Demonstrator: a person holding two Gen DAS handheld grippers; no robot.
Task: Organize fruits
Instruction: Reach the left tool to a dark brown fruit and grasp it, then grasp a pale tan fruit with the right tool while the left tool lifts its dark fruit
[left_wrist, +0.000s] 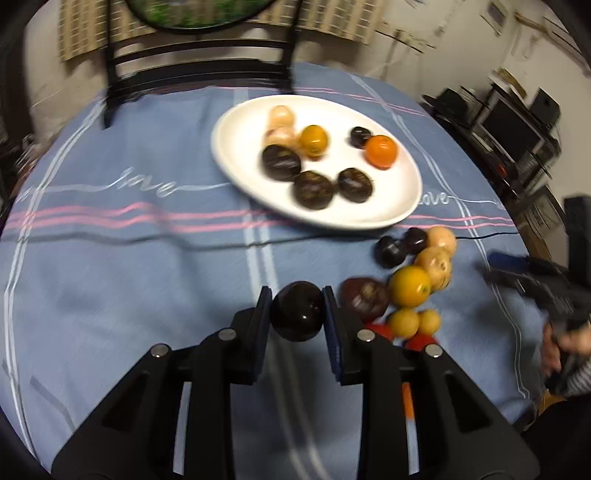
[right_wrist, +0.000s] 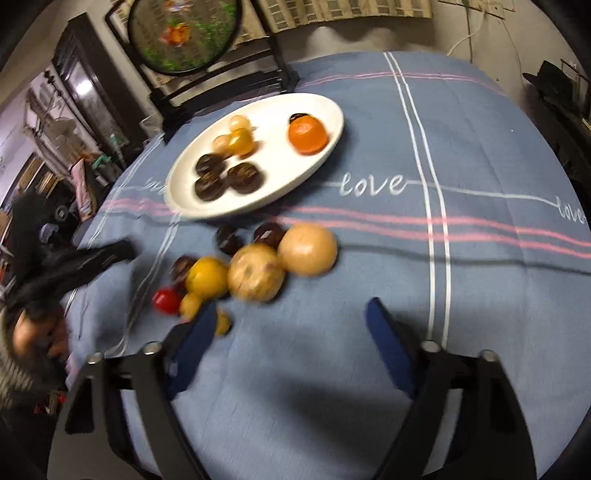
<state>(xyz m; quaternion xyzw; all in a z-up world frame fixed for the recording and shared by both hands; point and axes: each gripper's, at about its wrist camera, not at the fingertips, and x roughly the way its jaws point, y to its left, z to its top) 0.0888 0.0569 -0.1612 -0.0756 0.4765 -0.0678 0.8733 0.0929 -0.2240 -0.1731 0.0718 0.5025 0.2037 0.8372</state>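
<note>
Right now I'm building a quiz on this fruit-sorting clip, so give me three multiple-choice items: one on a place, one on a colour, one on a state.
1. Where does the white plate lie?
A. on the blue tablecloth
B. on the chair
C. on the floor

2. What colour is the fruit held by the left gripper?
A. bright orange
B. very dark, almost black
C. red

3. How does the right gripper stand?
A. shut on a pear
B. shut on nothing
C. open and empty

Answers:
1. A, the cloth shows all around the plate's rim.
2. B, the dark fruit sits pinched between the blue pads.
3. C, its fingers are wide apart with only cloth between them.
</note>
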